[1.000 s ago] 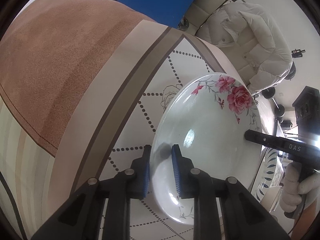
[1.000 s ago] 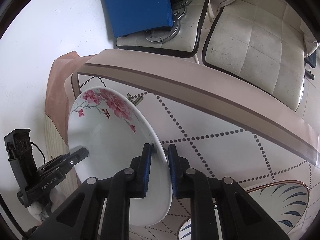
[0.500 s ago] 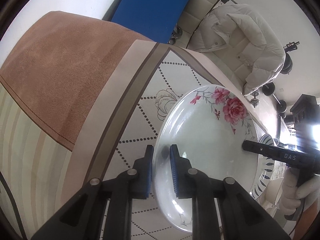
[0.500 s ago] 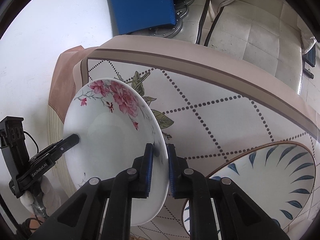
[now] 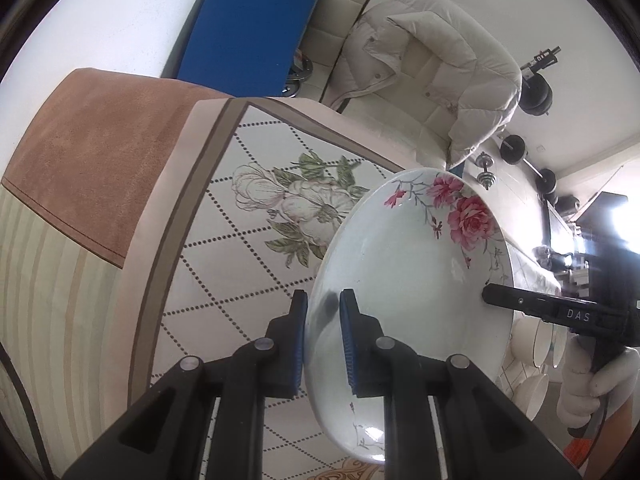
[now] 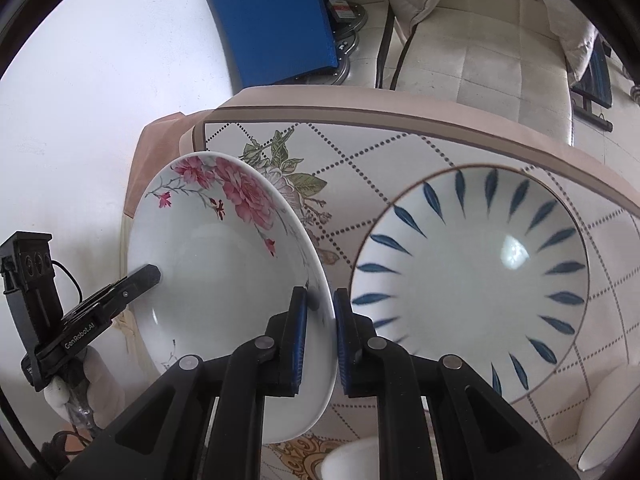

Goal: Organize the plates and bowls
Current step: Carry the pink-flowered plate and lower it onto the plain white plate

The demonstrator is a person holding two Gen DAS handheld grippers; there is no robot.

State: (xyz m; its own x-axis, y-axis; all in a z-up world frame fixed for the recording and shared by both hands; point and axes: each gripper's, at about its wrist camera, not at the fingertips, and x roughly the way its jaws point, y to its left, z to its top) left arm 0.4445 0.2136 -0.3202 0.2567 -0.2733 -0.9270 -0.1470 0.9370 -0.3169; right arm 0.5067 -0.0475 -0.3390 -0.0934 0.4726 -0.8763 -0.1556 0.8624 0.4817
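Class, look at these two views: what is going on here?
A person holds a rose-patterned plate by opposite rims, the left gripper and the right gripper each clamped on an edge. The plate is tilted, off the tablecloth. A blue-leaf bowl sits beside it on the table.

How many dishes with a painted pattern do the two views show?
2. The rose plate hangs over the table, gripped at opposite rims by both grippers. The blue-leaf plate lies on the tablecloth to its right. Plain white dishes may hide more.
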